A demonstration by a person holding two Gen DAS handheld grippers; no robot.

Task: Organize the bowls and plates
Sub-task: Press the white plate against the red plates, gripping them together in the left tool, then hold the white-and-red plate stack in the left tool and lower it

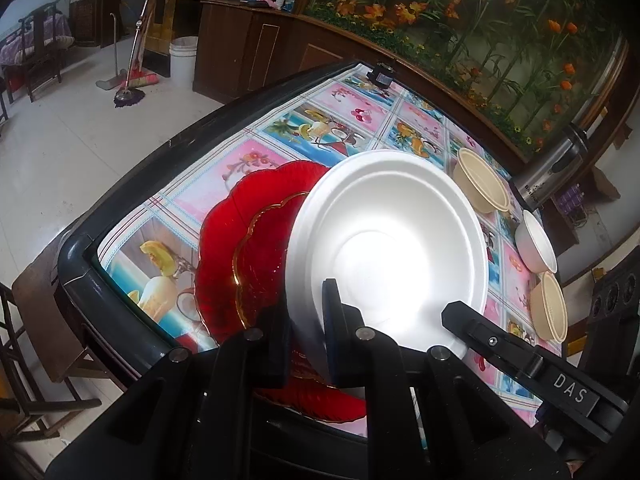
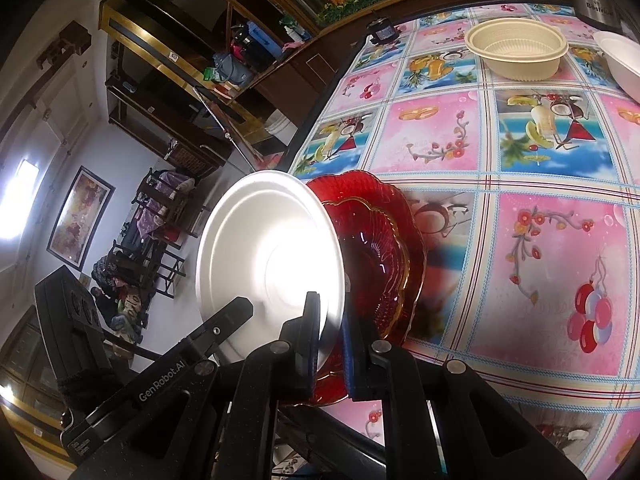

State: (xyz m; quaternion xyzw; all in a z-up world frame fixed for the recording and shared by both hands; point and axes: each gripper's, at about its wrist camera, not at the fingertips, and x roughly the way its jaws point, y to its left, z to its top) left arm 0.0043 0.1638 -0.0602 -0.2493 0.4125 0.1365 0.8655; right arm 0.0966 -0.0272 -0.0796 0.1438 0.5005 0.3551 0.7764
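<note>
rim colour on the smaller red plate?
Gold, on the smaller red plate; clearest in the right wrist view.

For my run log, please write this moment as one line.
left claw: shut on white plate | right claw: shut on white plate | plate: tilted above red plates | bowls: on table, untouched

"das" on the right gripper [image 1: 454, 314], "genrobot.ai" on the left gripper [image 2: 240, 308].

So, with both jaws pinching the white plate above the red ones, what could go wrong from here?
1. The white plate is gripped only at its near rim by the left gripper and the right gripper, so it may bend or slip.
2. It hangs tilted over the red glass plates; lowered unevenly, it could knock or shift them.
3. The red plates lie near the table edge, so a push may slide them off.
</note>
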